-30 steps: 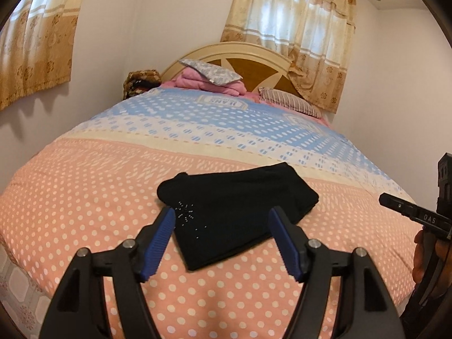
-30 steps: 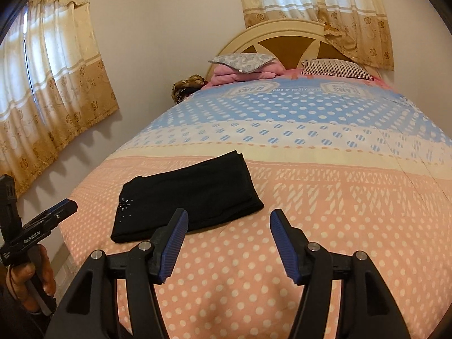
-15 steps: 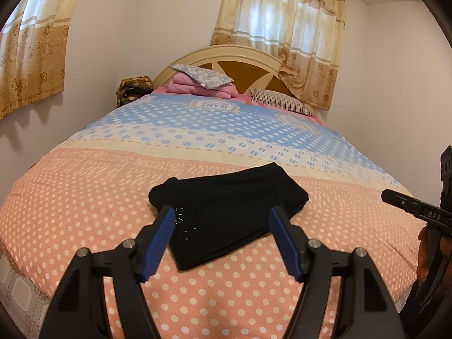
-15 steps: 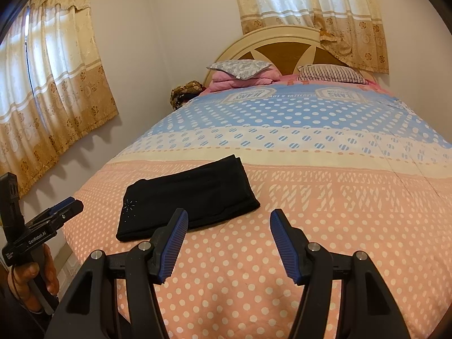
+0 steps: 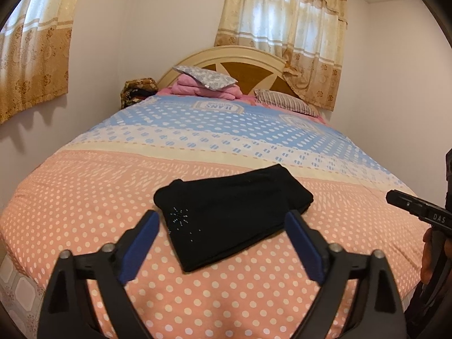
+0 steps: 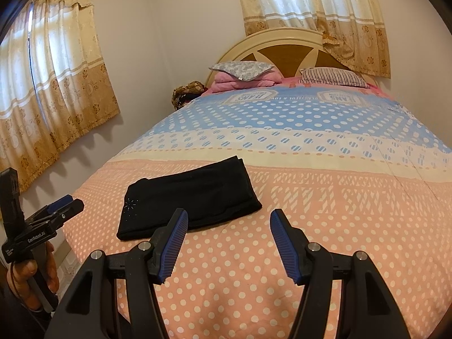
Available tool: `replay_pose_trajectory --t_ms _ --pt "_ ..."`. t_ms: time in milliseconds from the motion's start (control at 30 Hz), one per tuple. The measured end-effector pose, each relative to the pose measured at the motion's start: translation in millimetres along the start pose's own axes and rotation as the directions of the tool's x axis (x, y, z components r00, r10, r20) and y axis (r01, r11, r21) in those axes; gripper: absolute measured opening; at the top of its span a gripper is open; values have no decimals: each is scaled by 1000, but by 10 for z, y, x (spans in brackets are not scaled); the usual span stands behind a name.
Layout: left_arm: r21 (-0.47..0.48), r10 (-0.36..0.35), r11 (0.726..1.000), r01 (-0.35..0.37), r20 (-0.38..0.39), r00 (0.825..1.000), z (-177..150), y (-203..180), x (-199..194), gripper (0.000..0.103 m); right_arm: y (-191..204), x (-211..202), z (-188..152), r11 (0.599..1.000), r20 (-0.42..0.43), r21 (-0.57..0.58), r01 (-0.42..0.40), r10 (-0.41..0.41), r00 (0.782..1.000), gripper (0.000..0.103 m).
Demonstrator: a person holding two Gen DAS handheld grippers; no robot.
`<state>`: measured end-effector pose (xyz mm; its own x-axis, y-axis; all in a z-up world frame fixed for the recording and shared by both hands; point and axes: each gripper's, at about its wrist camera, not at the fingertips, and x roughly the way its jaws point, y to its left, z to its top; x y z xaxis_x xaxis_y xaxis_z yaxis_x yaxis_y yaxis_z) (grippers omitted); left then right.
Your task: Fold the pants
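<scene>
Black pants [image 5: 231,212] lie folded into a flat rectangle on the pink dotted bedspread [image 5: 84,197], a small sparkly motif at one corner. My left gripper [image 5: 221,220] hovers just short of them, above the bed's near edge; its jaws are opening wide and hold nothing. In the right wrist view the same pants [image 6: 192,197] lie ahead to the left. My right gripper [image 6: 228,217] stands open over bare bedspread to the right of them, also holding nothing. Each view catches the other gripper at its edge, held in a hand.
The bed [image 6: 310,147] fills both views, with pillows [image 6: 243,70] and a folded pink blanket [image 5: 206,89] by the headboard. A wall with curtains [image 6: 56,84] runs along the left. A tiled floor [image 5: 17,288] shows below the bed's left corner.
The left gripper's jaws have spread wider apart. The right gripper's jaws keep the same gap. Both views have tilted up slightly. The pants lie unmoved.
</scene>
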<state>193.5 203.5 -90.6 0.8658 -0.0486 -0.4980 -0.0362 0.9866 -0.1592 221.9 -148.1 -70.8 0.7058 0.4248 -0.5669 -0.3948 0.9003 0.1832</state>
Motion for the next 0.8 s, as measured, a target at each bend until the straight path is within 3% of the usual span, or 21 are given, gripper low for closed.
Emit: replay_pose_trajectory --t_ms 800 --pt "22 47 999 -47 0 999 5 -29 9 103 133 -57 -11 999 7 -34 -16 16 1000 62"
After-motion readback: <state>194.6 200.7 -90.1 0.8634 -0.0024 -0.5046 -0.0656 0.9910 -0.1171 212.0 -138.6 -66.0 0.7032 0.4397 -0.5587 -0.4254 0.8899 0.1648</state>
